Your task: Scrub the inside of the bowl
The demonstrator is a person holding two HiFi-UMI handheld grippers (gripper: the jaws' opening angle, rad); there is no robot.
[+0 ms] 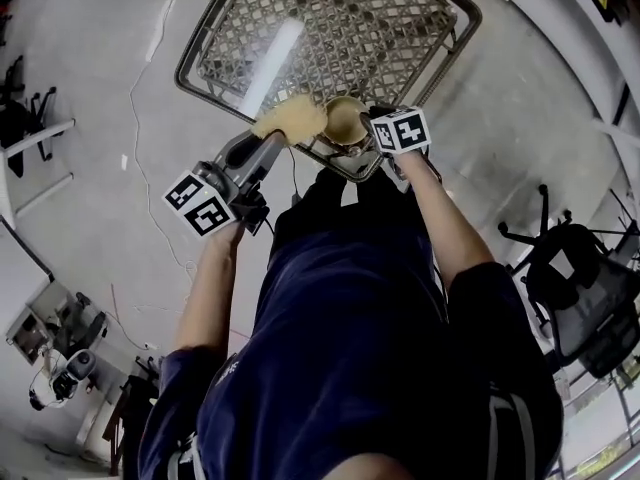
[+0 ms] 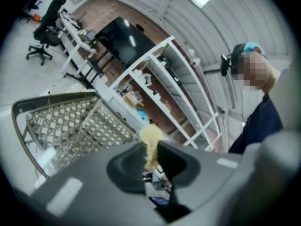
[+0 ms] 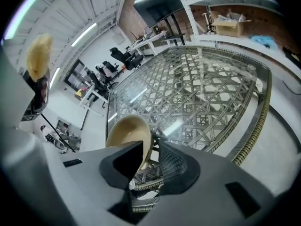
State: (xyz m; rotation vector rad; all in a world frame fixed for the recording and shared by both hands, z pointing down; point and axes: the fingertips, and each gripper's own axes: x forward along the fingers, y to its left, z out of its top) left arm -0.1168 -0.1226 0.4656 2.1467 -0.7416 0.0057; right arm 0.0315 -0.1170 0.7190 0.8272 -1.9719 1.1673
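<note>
A tan bowl (image 1: 345, 120) stands on the near edge of a glass-topped wicker table (image 1: 205, 63). My right gripper (image 1: 378, 130) reaches down to it from the right. In the right gripper view the bowl (image 3: 126, 132) has its near rim between the jaws of the right gripper (image 3: 149, 155), which stand apart and do not press on it. My left gripper (image 1: 278, 138) is shut on a yellow sponge (image 1: 290, 118), held just left of the bowl. The sponge (image 2: 151, 142) sticks up from between the left gripper's (image 2: 153, 158) jaws and also shows in the right gripper view (image 3: 38, 55).
The table (image 3: 202, 88) stretches away behind the bowl. A white cable (image 1: 150, 148) runs over the floor at the left. A black office chair (image 1: 575, 278) stands at the right. White shelves (image 2: 178, 88) and a dark screen (image 2: 124, 44) line the far wall.
</note>
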